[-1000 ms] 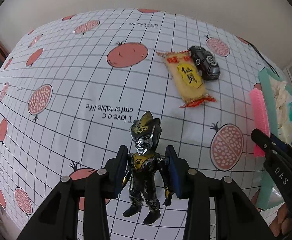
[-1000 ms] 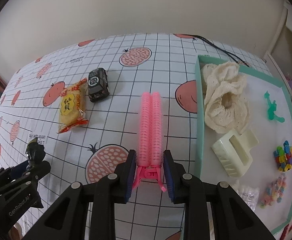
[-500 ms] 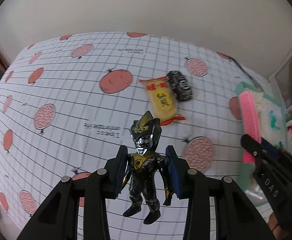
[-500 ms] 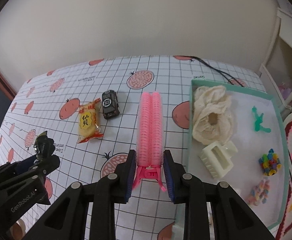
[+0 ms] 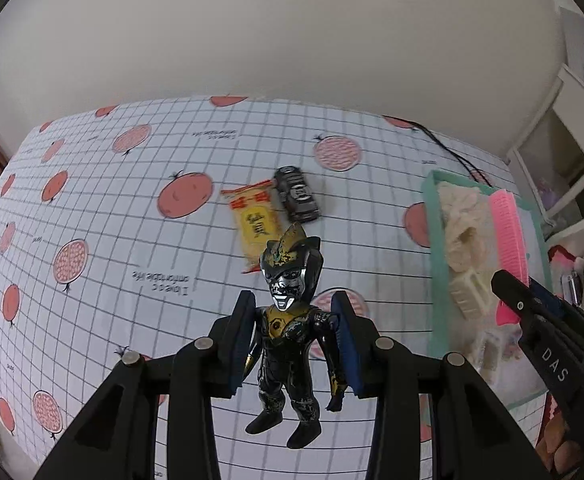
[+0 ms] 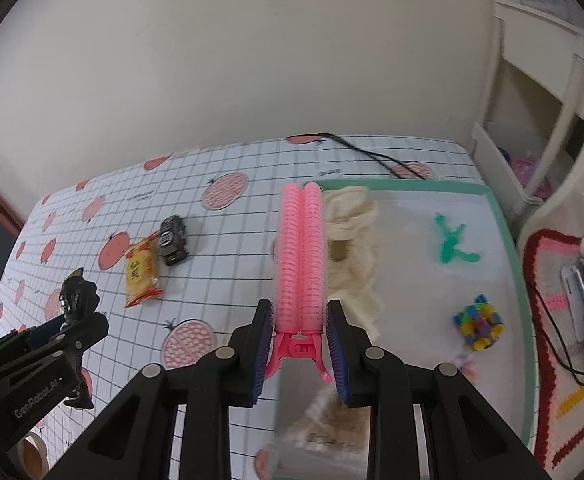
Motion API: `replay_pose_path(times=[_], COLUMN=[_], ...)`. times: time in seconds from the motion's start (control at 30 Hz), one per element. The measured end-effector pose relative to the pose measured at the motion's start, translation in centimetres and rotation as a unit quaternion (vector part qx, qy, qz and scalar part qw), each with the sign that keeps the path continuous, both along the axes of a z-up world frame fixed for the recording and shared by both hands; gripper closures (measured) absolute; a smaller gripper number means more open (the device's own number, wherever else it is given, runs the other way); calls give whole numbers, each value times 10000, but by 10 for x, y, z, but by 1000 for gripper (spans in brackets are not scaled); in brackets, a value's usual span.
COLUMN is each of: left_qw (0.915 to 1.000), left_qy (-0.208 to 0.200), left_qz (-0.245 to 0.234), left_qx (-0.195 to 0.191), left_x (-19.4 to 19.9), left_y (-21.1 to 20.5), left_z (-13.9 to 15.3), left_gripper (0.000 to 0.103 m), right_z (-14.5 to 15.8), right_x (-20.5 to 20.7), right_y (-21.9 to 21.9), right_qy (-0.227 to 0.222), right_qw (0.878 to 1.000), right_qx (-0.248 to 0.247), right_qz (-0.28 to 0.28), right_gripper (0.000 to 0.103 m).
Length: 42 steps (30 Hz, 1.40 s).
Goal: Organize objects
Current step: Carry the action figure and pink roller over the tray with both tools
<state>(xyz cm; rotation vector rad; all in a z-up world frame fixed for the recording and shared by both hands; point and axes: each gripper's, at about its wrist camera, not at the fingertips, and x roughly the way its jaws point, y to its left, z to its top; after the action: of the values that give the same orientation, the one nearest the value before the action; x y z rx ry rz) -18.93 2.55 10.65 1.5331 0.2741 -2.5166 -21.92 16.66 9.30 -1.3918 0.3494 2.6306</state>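
Observation:
My left gripper (image 5: 294, 344) is shut on a black and gold toy figure (image 5: 292, 320), held upright above the tablecloth. My right gripper (image 6: 299, 344) is shut on a pink hair roller clip (image 6: 301, 256), which now hangs over the left edge of the teal-rimmed tray (image 6: 510, 248). The same pink clip (image 5: 510, 236) shows over the tray (image 5: 432, 240) in the left wrist view. A yellow snack packet (image 5: 256, 224) and a black toy car (image 5: 298, 199) lie side by side on the cloth beyond the figure.
The tray holds a cream scrunchie (image 6: 352, 236), a green clip (image 6: 452, 244), a coloured bead cluster (image 6: 478, 326) and a cream claw clip (image 5: 470, 294). A black cable (image 6: 372, 154) runs at the table's far edge. White shelving (image 6: 532, 128) stands at the right.
Both grippers have risen and swung right, keeping their holds. The pink clip has gone from over the cloth to over the tray's left edge.

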Motion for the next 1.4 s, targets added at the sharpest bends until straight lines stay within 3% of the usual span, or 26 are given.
replay_pose_path(times=[0.53,0.93,1.4], left_qw=[9985,9931,9902], left_qy=[287,691,696], left_qz=[-457,-945,-1193], left_qx=[-34,23,213], left_x=[-12,-21,-49], left_y=[61,104,126], left_z=[14,23,8], left_gripper=[62,62,62], right_z=[11,15,-4], right_x=[29,41,21], right_y=[79,108,118], right_qy=[196,389,317], right_qw=[9970,9944,9958], right_qx=[-124,-142,-88], right_qz=[-739,-973,-854], right_gripper=[74,74,74])
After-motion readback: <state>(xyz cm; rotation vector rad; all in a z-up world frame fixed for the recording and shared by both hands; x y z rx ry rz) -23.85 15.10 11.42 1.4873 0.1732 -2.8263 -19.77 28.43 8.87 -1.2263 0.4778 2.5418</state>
